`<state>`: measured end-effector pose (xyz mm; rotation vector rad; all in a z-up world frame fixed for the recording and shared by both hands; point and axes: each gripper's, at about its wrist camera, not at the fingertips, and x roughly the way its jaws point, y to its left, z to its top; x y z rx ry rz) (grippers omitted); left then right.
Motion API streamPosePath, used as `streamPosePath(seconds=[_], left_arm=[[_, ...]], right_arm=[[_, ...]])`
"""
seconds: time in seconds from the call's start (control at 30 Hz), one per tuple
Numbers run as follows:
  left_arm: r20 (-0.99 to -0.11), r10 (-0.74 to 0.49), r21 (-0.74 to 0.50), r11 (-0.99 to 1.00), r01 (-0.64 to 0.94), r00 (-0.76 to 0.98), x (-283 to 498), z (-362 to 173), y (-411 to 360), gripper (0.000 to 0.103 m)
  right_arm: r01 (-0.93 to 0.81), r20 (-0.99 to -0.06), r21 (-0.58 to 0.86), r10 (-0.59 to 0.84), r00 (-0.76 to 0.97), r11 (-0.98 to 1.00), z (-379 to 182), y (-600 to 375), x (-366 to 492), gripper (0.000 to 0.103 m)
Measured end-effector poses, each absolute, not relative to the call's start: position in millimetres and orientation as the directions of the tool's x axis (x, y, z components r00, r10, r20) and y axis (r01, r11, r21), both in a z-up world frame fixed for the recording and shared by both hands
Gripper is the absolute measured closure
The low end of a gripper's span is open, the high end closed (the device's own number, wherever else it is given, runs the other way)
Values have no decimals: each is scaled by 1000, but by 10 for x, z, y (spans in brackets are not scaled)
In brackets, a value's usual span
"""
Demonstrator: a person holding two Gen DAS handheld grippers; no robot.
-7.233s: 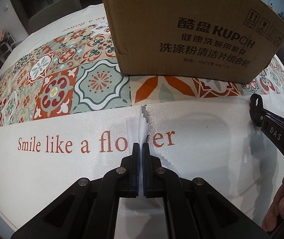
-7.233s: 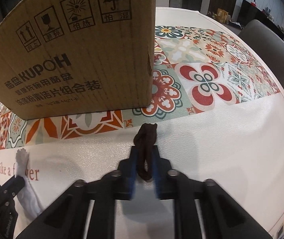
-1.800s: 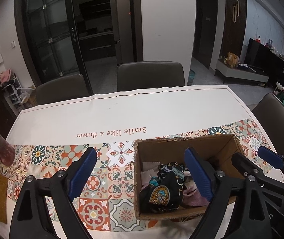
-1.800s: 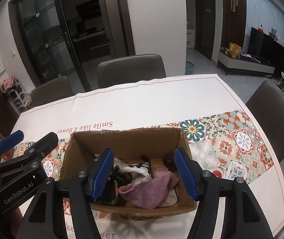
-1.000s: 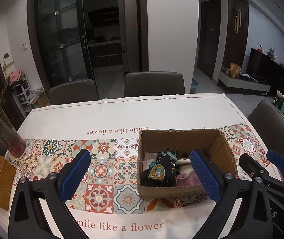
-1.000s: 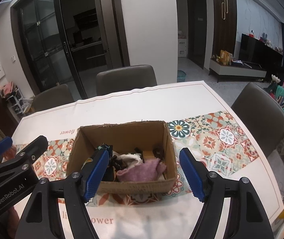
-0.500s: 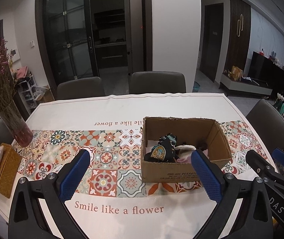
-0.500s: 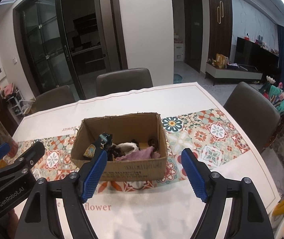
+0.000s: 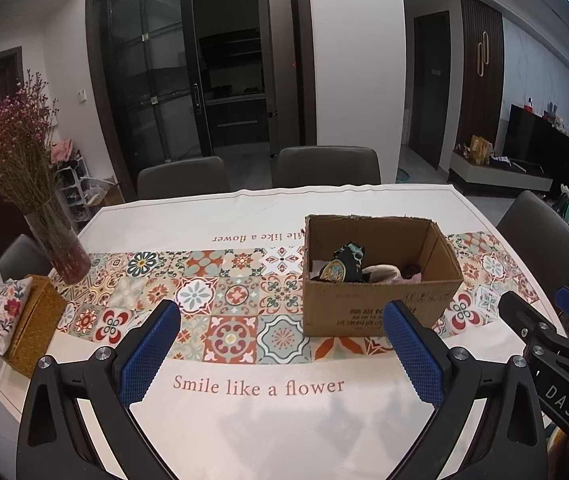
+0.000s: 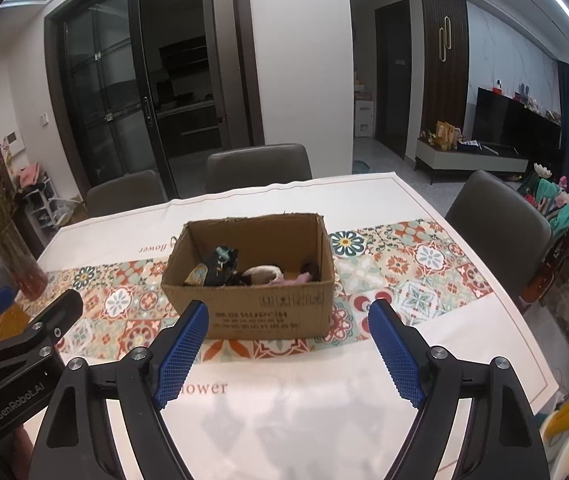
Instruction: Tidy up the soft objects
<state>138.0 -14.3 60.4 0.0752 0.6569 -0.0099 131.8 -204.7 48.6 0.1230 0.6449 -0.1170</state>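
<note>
A cardboard box (image 9: 380, 304) sits on the tiled runner toward the table's (image 9: 268, 432) right edge, soft items (image 10: 260, 274) heaped inside. Both the left gripper (image 9: 280, 354) and right gripper (image 10: 286, 350) hang empty over the near edge, jaws wide, the right's having just been opening

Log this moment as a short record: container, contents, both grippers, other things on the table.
container: open cardboard box standing on the patterned tablecloth
contents: dark patterned cloth, cream soft item, pink cloth, all inside the box
left gripper: open, nothing between its pads
right gripper: open, jaws have just been opening, nothing between them
table extras: glass vase of dried flowers, woven tissue box at the left edge
loose soft items outside the box: none visible
</note>
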Motion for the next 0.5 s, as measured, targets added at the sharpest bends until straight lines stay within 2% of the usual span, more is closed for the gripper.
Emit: streamPosePath(seconds=[0.5], left_arm=[[-635, 10, 69, 997, 43, 772, 923, 367, -141, 0]], right_arm=[[160, -615, 74, -81, 784, 984, 267, -2073, 851, 20]])
